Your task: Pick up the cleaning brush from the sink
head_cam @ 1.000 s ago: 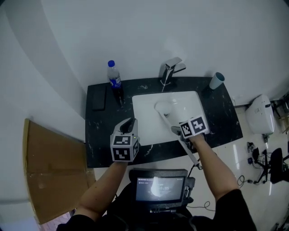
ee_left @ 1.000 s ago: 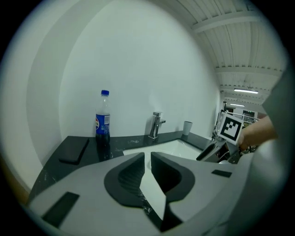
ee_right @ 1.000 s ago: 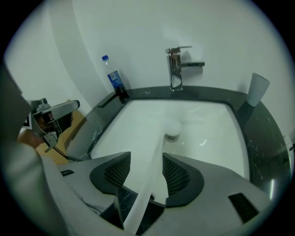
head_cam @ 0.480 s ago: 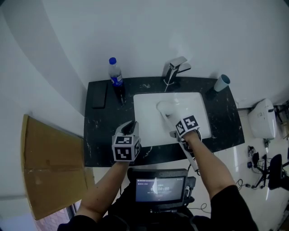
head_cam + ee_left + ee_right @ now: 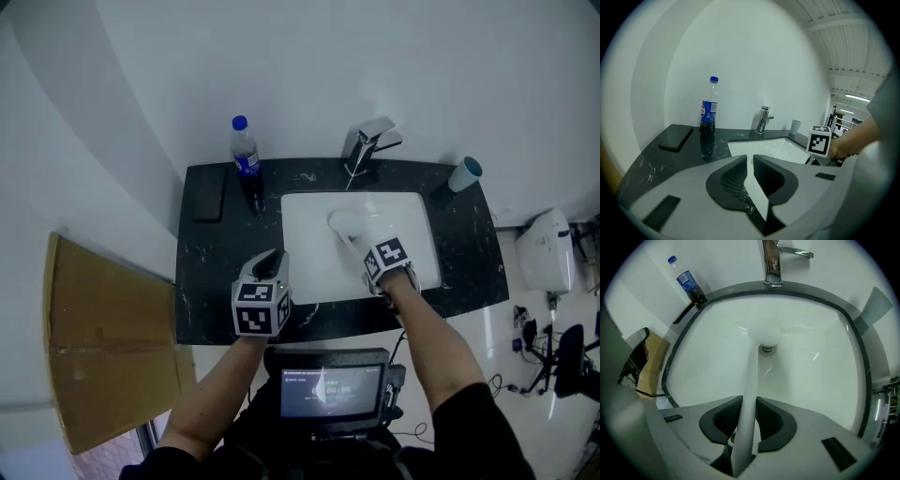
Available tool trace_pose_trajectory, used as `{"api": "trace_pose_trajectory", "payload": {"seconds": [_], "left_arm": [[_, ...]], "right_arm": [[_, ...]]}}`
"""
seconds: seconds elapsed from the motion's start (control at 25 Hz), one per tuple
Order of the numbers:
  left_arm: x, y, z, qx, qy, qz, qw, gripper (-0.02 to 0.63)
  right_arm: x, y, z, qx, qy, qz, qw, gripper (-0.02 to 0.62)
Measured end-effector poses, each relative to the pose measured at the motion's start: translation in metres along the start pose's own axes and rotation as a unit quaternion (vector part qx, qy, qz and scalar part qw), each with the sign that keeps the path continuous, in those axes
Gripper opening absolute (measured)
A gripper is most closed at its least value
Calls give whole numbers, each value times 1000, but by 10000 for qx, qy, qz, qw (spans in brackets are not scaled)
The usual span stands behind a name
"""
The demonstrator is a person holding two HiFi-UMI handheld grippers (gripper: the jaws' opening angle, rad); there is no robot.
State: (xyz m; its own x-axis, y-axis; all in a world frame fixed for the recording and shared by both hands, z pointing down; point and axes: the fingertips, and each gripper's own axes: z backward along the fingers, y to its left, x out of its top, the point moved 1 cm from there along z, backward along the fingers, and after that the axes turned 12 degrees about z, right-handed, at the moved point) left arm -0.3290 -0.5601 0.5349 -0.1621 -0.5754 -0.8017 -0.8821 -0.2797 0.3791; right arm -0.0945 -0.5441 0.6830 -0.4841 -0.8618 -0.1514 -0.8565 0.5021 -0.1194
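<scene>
- The cleaning brush point(image 5: 750, 394) is lying in the white sink point(image 5: 309, 246). Its round head is resting by the drain point(image 5: 766, 350), and its handle is running back toward you.
- The brush is showing plain white all over: a smooth, slim handle, widening toward the head. It is carrying no print.
- Your right gripper point(image 5: 749, 411) is pointing steeply down into the basin. Its jaws are closing, and the dark ribbed pads are meeting the handle on both sides.
- Your left gripper point(image 5: 750, 161) is hovering over the black marbled countertop point(image 5: 225, 272), left of the basin. Its jaws are drawn nearly together, with only a thin slit and nothing between them.
- Readable marks: the black-and-white square markers on both gripper cubes are showing clearly.
- The bottle point(image 5: 708, 112) is wearing a blue cap and a blue label with a round logo. Its lettering is too small to read.
- The bottle is standing upright at the back left, near a flat dark slab point(image 5: 207, 198).
- The chrome faucet point(image 5: 370, 141) is standing behind the basin, and a cup point(image 5: 464, 172) is sitting at the back right corner.
</scene>
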Motion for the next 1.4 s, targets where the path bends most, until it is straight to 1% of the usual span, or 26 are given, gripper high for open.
{"api": "trace_pose_trajectory", "payload": {"seconds": [0.16,0.32,0.52,0.64,0.72,0.8,0.88,1.0,1.08,1.16,1.28,1.4], "left_arm": [[3,-2,9,-44,-78,-15,10000,52],[5,2,21,-70,-158,29,9998,52],[8,-5,30,-201,-305,-68,9993,51],[6,-21,42,-211,-427,-89,9988,44],[2,-41,55,-190,-547,-86,9983,40],[-3,-65,69,-137,-691,-178,9974,37],[-5,-88,84,57,-933,-245,9953,32],[-19,-129,108,340,-1262,-138,9913,26],[-36,-158,120,494,-1291,-142,9903,0],[-46,-180,132,612,-1279,-141,9898,0],[-60,-210,158,552,-1371,-97,9890,0],[-74,-232,183,524,-1470,-123,9877,0]], "right_arm": [[-6,-3,8,51,-205,-311,9993,69],[-10,-2,23,-20,-574,-617,9964,69],[-6,2,58,-170,-1359,-716,9880,69],[-11,10,85,-189,-1915,-546,9798,69],[-21,9,104,-188,-2254,-389,9733,69],[-34,3,125,-163,-2563,-220,9662,69],[-47,-5,147,-144,-2896,-70,9570,69],[-76,-13,181,-165,-3332,267,9423,69],[-97,-15,208,-175,-3583,589,9316,69],[-112,-13,236,-155,-3887,784,9179,69],[-138,-4,270,-133,-4258,909,9002,69],[-167,4,296,-273,-4423,992,8910,69]]}}
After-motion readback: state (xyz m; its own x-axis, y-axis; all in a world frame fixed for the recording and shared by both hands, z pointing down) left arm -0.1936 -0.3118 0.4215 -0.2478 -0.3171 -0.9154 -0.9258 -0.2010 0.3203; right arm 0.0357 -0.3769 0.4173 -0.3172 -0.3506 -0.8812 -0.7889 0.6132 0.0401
